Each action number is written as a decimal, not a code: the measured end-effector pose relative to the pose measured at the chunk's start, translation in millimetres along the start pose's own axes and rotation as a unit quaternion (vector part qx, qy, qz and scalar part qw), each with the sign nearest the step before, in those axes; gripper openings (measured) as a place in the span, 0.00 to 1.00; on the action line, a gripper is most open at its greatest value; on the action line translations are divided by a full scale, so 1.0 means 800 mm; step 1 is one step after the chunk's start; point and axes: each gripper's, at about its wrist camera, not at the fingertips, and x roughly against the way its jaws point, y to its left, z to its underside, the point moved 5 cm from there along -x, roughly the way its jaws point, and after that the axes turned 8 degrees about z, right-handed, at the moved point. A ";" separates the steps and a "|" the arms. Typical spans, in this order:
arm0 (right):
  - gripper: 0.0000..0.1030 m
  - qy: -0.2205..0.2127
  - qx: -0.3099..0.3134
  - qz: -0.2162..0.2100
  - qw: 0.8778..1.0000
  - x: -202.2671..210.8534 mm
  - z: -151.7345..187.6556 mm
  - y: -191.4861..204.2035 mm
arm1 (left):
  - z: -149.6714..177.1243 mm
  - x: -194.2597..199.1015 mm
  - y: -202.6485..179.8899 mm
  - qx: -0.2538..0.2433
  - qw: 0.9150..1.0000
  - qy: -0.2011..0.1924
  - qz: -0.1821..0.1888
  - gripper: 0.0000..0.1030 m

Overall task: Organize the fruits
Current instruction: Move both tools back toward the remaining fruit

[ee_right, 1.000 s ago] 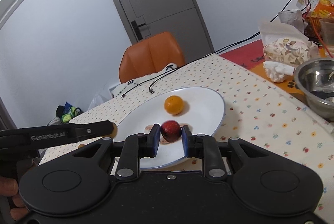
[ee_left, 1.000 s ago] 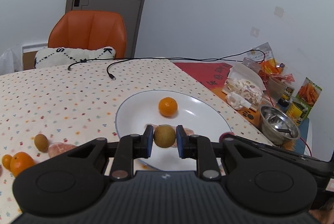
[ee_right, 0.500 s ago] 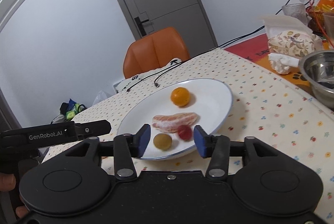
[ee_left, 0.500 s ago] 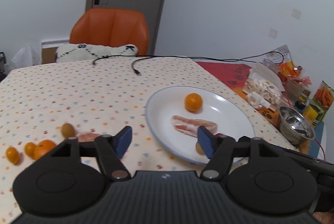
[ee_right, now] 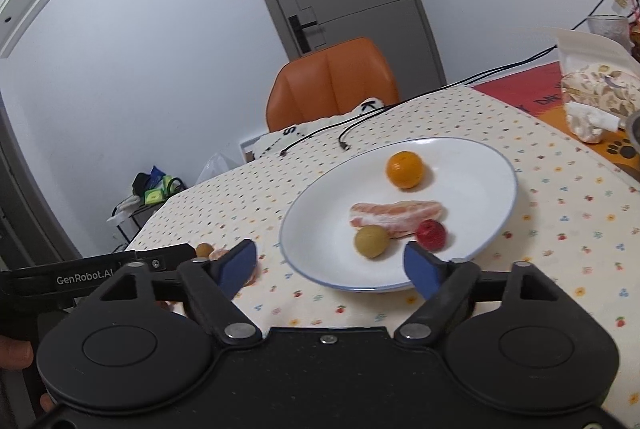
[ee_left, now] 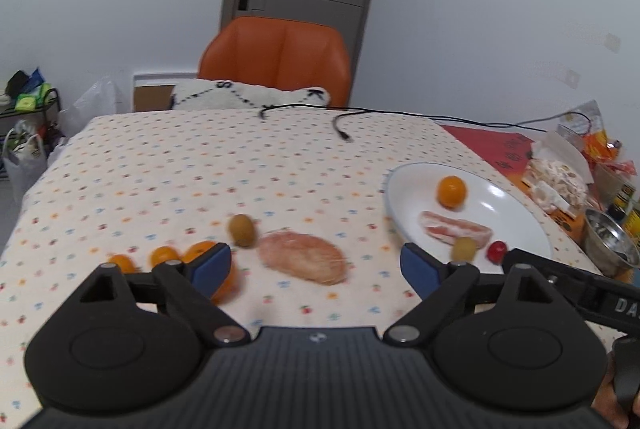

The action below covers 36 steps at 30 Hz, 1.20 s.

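Observation:
A white plate holds an orange, a peeled pink citrus segment, a green-brown round fruit and a small red fruit. My right gripper is open just before the plate's near rim. In the left wrist view the plate lies to the right. My left gripper is open over the tablecloth, and a second pink citrus piece lies between its fingers. A green-brown fruit and small oranges lie at its left.
An orange chair with a white cushion stands at the table's far end, and a black cable trails across the cloth. A steel bowl, snack packets and cans crowd the right edge. A person's hand holds each gripper's handle.
Both grippers opened: the left released the green-brown fruit and the right the red fruit onto the plate. The left gripper then swung left over the cloth; the right drew back slightly.

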 end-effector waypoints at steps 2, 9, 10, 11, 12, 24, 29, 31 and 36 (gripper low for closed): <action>0.90 0.003 0.005 -0.005 1.000 0.000 0.001 0.008 | 0.001 0.006 0.014 0.007 1.000 -0.002 -0.007 0.88; 0.94 0.015 0.023 -0.009 1.000 -0.004 0.005 0.035 | 0.006 0.024 0.061 0.040 0.999 -0.012 -0.029 0.89; 0.94 0.017 0.024 -0.010 1.000 -0.005 0.006 0.039 | 0.006 0.027 0.067 0.041 0.999 -0.013 -0.032 0.89; 0.94 0.019 0.025 -0.011 0.999 -0.006 0.007 0.042 | 0.007 0.028 0.071 0.043 0.998 -0.014 -0.034 0.89; 0.94 0.021 0.026 -0.013 0.999 -0.007 0.007 0.045 | 0.007 0.030 0.076 0.046 0.998 -0.015 -0.036 0.89; 0.94 0.035 0.062 -0.028 0.997 -0.020 0.016 0.081 | 0.017 0.035 0.127 0.082 0.995 -0.021 -0.047 0.89; 0.93 0.042 0.072 -0.037 0.996 -0.032 0.021 0.095 | 0.020 0.032 0.142 0.092 0.994 -0.026 -0.046 0.88; 0.90 0.046 0.076 -0.040 0.995 -0.039 0.022 0.101 | 0.022 0.030 0.148 0.098 0.994 -0.027 -0.045 0.88; 0.82 0.053 0.089 -0.047 0.993 -0.054 0.024 0.115 | 0.025 0.022 0.161 0.111 0.992 -0.030 -0.049 0.78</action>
